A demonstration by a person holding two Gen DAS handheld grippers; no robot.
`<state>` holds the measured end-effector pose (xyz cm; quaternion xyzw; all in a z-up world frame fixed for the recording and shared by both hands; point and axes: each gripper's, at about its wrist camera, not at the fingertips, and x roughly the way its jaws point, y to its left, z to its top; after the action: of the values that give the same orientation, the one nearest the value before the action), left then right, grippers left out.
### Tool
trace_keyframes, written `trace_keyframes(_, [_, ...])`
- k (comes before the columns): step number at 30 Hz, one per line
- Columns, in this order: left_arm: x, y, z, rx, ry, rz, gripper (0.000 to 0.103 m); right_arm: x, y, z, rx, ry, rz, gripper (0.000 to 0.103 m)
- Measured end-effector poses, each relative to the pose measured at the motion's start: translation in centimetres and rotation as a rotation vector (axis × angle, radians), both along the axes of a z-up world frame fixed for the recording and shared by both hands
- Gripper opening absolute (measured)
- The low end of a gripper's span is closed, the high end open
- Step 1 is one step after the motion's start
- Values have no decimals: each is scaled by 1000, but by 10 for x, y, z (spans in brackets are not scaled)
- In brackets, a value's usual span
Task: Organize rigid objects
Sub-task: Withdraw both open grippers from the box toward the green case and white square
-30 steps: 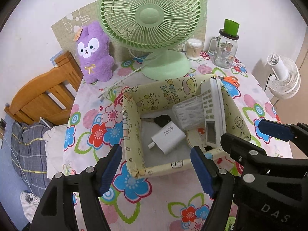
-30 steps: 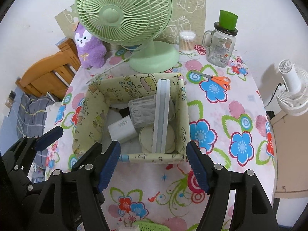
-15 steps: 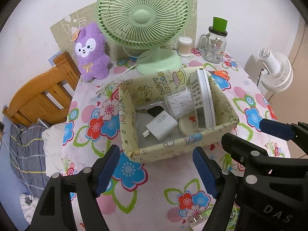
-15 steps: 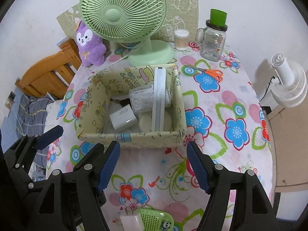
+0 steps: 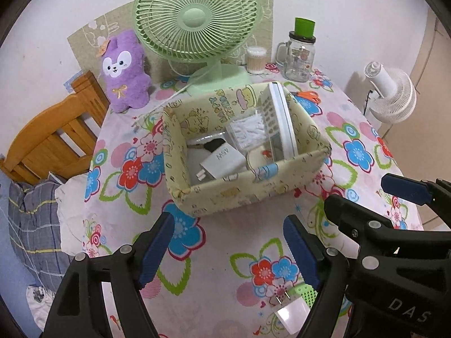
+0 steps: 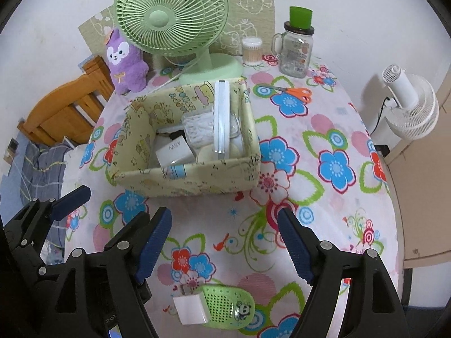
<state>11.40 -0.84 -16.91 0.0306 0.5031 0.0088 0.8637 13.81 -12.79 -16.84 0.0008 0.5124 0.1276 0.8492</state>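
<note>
A pale yellow cartoon-print storage box (image 5: 253,194) (image 6: 197,177) stands mid-table. It holds a white charger (image 5: 222,160) (image 6: 173,150), a clear box of white bits (image 5: 248,132) (image 6: 197,126), a round tin (image 5: 260,157) and a white calculator standing on edge (image 5: 277,118) (image 6: 221,118). A white plug (image 6: 190,309) and a green perforated case (image 6: 228,307) lie on the table near its front edge. My left gripper (image 5: 229,248) and right gripper (image 6: 224,242) are both open and empty, held above the table in front of the box.
A green desk fan (image 5: 197,17), a purple plush toy (image 5: 122,70), a cotton-swab jar (image 5: 256,59) and a glass mug with green lid (image 5: 300,53) stand at the back. Orange scissors (image 6: 293,93) lie at the back right. A wooden chair (image 5: 53,138) stands left, a white fan (image 5: 391,95) right.
Both grippers have pulled back and up from the box, staying open. The box looks smaller and farther; the plug and green case have come into view near the front edge.
</note>
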Motion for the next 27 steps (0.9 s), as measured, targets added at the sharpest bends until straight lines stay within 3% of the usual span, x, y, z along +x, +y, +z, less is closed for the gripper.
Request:
trace_keyframes(5, [-8, -5, -6, -15, 10, -17, 82, -10, -6, -6, 2, 8, -16, 80])
trace_keyframes(11, [-18, -9, -13, -54, 19, -43, 92, -21, -16, -15, 6, 13, -46, 81])
trace_keyframes(27, [-40, -23, -47, -86, 86, -86, 92, -46, -22, -52, 1, 38, -57, 82])
